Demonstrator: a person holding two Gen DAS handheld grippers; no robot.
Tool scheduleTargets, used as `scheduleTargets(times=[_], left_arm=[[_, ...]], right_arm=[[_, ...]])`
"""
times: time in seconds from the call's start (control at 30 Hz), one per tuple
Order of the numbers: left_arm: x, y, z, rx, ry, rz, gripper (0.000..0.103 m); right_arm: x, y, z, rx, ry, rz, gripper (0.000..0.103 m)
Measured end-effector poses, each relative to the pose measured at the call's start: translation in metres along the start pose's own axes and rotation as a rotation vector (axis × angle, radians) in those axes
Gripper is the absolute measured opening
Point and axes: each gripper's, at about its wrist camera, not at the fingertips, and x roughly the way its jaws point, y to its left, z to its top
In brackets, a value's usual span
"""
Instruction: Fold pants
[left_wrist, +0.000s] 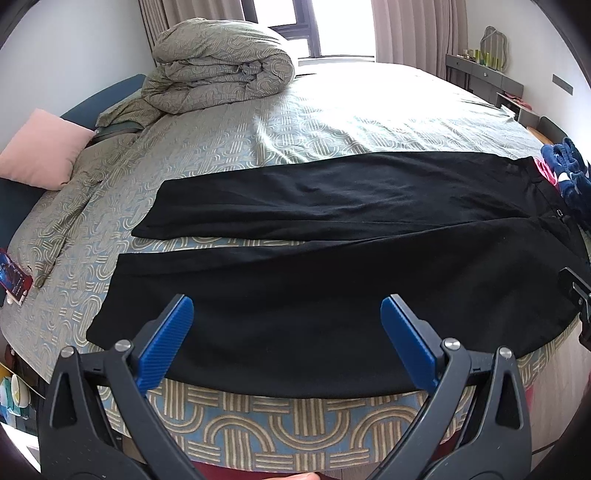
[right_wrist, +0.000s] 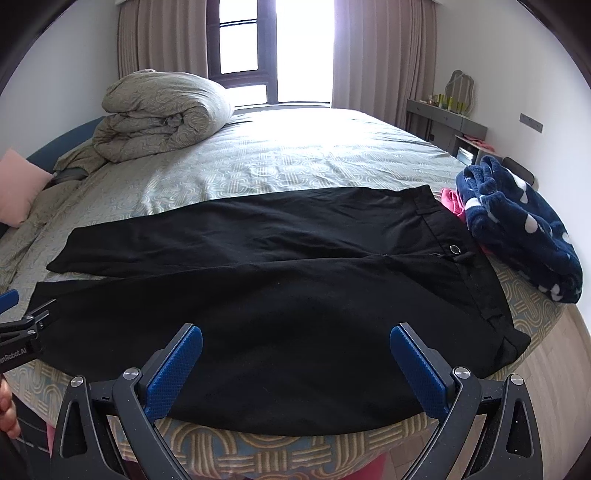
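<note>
Black pants (right_wrist: 280, 280) spread flat and full length along the near edge of the bed (right_wrist: 295, 155), front side up, button showing near the waistband. No fold made yet, by the look of it: both legs still lie side by side, splayed slightly apart toward the hems, so the whole job remains, likely leg over leg first, then folding along the length. Long axis runs left to right across the bed's edge: waistband at the right end, just beside a navy fleece garment (right_wrist: 517, 229), hems pointing left toward the pink pillow (left_wrist: 44, 151). Near leg hangs a little over the mattress edge.

Left gripper (left_wrist: 286, 341) spread wide, holding nothing, hovering over the near leg. Right gripper (right_wrist: 295, 369) likewise spread wide and empty, poised above the seat area. Rolled duvet (right_wrist: 159, 114) sits well apart at the far corner.
</note>
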Motion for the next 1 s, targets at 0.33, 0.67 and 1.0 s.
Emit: scheduleTargets(times=[0.33,0.67,1.0], left_arm=[[-0.0022,0.0029,-0.0041,0.007,-0.003,-0.010,0.102],[-0.0032,0.0003,-0.0058,0.029,-0.014,0.004,0.102],[-0.0037,-0.0014,-0.0070,0.039,0.005,-0.008,0.102]], right_arm=[[-0.0002,-0.0006,-0.0026,0.006,0.007,-0.002,0.103],[0.0018,-0.0068,-0.0057,0.036,0.028,0.006,0.103],[0.0042,-0.0098,-0.0086,0.056,0.048,0.007,0.103]])
